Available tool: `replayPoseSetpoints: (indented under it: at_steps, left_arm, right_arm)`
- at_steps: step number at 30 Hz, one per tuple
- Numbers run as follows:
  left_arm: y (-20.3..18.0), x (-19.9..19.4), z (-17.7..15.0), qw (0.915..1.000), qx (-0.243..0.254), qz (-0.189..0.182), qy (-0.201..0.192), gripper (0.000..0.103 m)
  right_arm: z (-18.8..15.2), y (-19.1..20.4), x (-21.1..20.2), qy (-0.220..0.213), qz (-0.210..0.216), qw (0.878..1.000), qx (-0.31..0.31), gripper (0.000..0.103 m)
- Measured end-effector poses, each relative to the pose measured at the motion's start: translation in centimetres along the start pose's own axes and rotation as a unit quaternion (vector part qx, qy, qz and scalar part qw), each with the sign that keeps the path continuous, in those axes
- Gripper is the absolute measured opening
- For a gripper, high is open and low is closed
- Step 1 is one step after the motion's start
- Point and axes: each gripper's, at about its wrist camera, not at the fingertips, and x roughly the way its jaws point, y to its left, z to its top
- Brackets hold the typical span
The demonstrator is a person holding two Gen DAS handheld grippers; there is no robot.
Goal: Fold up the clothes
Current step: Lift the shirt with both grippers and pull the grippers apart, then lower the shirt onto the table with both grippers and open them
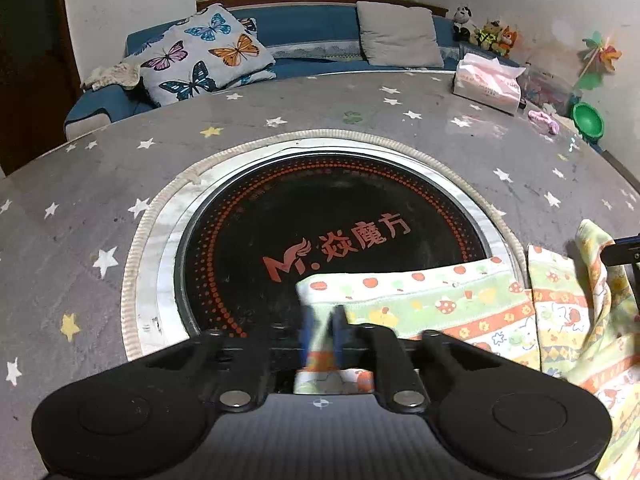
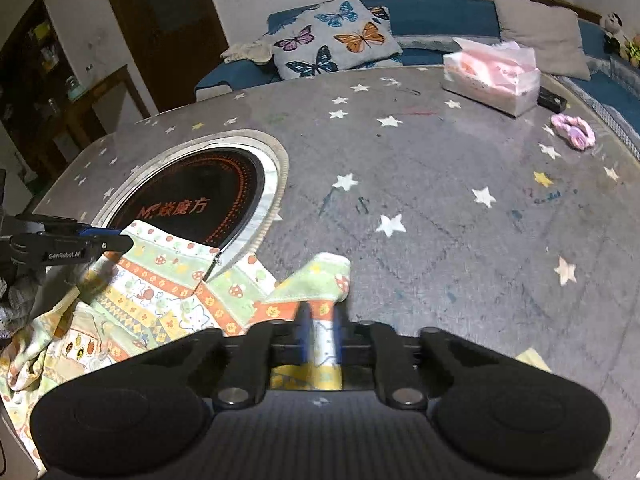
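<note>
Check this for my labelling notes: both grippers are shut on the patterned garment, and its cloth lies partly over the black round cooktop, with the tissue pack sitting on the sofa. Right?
Not quite. The tissue pack sits on the star-patterned table, not the sofa, as the right wrist view shows. The rest holds: left gripper and right gripper are both shut on the patterned garment, which partly overlaps the black round cooktop.

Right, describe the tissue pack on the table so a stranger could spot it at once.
Start at the grey star-printed table and look to its far edge, by the blue sofa. The tissue pack lies there, a soft clear-wrapped block with pink tissue poking out the top. The pink scrunchie nearby is a small ruffled ring; the pack is boxy.
</note>
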Motion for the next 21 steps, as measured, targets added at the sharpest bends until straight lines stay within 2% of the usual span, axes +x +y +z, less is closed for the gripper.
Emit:
replayPoseSetpoints:
  at_steps: [4, 11, 21]
  left_arm:
    - [0.6, -1.1, 0.2, 0.9996, -0.007, 0.013, -0.026, 0.005]
    - [4.4, -3.2, 2.2, 0.9943, -0.041, 0.061, -0.078, 0.004]
    - [10.2, -1.3, 6.0, 0.9836, -0.082, 0.116, -0.111, 0.005]
  right_arm:
    - [1.2, 0.6, -0.3, -0.010, -0.002, 1.000, -0.021, 0.003]
    - [6.8, 2.0, 0.9, -0.046, -0.003, 0.997, -0.057, 0.002]
    - [15.3, 4.1, 8.5, -0.070, -0.015, 0.992, -0.104, 0.002]
